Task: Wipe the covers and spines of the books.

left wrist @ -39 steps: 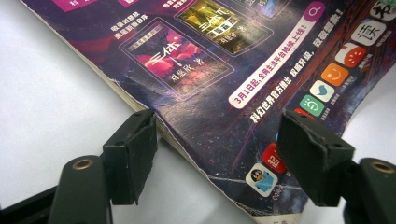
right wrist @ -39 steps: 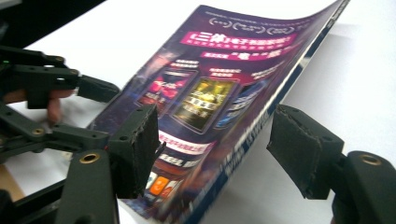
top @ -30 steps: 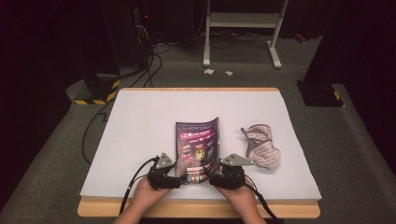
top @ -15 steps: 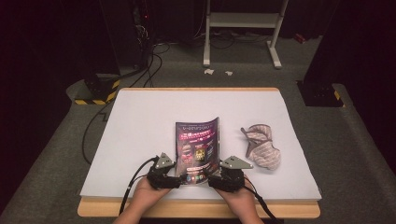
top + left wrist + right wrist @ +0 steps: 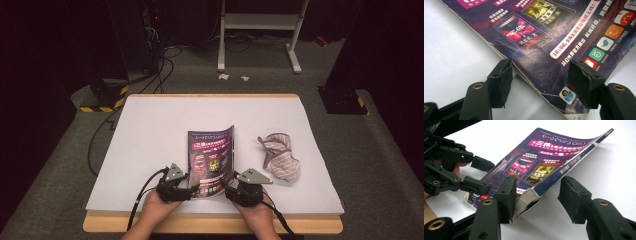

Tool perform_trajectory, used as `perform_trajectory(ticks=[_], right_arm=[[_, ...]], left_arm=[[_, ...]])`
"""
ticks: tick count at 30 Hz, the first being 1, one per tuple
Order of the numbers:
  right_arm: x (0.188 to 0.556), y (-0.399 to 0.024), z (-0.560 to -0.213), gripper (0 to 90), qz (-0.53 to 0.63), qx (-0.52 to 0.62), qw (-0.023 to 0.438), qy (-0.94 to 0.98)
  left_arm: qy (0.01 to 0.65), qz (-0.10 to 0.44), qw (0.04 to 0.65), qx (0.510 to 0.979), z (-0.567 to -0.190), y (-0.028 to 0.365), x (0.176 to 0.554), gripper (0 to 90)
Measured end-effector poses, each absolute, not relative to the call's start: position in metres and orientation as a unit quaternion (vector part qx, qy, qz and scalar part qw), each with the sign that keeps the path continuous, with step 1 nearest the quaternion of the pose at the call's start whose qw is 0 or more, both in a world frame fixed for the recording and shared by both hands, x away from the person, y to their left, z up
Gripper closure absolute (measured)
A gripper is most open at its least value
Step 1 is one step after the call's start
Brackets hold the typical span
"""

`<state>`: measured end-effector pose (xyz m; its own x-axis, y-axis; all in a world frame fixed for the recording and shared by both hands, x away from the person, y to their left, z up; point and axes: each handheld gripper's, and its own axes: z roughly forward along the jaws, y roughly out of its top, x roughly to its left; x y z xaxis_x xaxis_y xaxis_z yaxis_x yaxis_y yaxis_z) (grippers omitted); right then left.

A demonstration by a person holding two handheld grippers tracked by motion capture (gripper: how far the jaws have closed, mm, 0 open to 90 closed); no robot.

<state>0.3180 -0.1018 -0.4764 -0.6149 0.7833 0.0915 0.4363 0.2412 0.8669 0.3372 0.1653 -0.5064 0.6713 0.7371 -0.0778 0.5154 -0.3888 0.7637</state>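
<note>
A purple magazine (image 5: 211, 161) lies on the white table (image 5: 150, 145), towards the near edge and a little right of the middle, its far right corner curling up off the surface. The left gripper (image 5: 192, 190) sits at the magazine's near left corner. Its jaws have just been closing a little, yet they stand well apart, one on the bare table beside the page edge and one over the cover; neither pad presses on it. The right gripper (image 5: 227, 188) is at the near right corner, where the spine (image 5: 574, 161) lifts. Its jaws have just been closing too and now straddle the thick spine end, one pad close against the cover, the other clear of it, so I see no firm grip.

A striped cloth (image 5: 280, 158) lies bunched just right of the magazine, apart from it. Left of the magazine and beyond it the table is bare white out to its wooden rim (image 5: 210, 96).
</note>
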Motion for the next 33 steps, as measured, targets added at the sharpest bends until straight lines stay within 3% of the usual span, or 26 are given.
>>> perform_trajectory(ticks=[14,33], right_arm=[[0.331,-0.118,-0.478,65.5,0.464,0.418,0.205,0.754],[0.375,-0.144,-0.482,81.8,0.474,0.449,0.192,0.733]], left_arm=[[0.399,0.156,0.41,0.805,-0.502,0.183,0.334,37.0],[0.433,0.171,0.393,0.793,-0.505,0.212,0.317,37.4]])
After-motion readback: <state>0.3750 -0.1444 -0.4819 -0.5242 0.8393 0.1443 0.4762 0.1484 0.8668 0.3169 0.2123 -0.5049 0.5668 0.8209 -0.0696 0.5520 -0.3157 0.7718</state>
